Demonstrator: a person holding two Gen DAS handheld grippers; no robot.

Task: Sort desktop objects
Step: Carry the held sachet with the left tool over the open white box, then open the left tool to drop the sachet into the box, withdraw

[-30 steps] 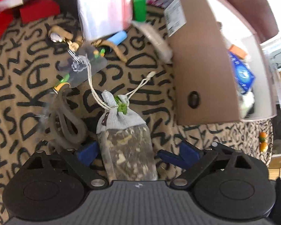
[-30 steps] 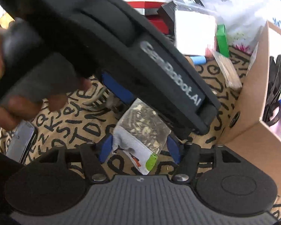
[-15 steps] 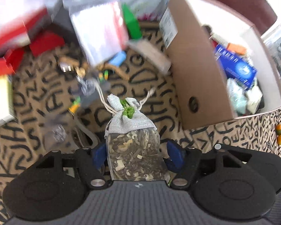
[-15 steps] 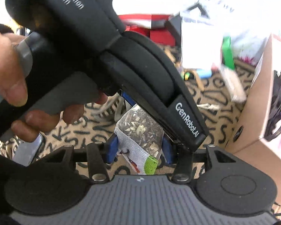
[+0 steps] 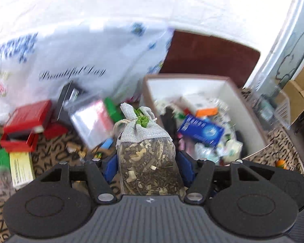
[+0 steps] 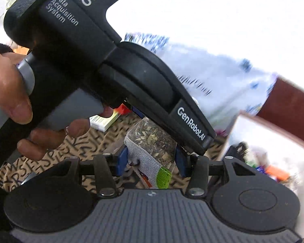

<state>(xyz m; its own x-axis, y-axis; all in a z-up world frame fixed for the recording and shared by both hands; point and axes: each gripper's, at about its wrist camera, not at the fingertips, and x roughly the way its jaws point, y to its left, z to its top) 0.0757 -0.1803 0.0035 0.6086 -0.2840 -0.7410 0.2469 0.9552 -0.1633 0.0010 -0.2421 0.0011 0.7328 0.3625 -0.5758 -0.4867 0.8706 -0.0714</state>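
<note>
Both grippers clamp one herb sachet: the left gripper, jaws closing, and the right gripper hold it above the lettered cloth. Far right stands an open cardboard box of packets.

I see a bright white wall behind the table, a dark red-brown chair back, and a letter-patterned tan tablecloth. Strong daylight washes out the upper view.
</note>
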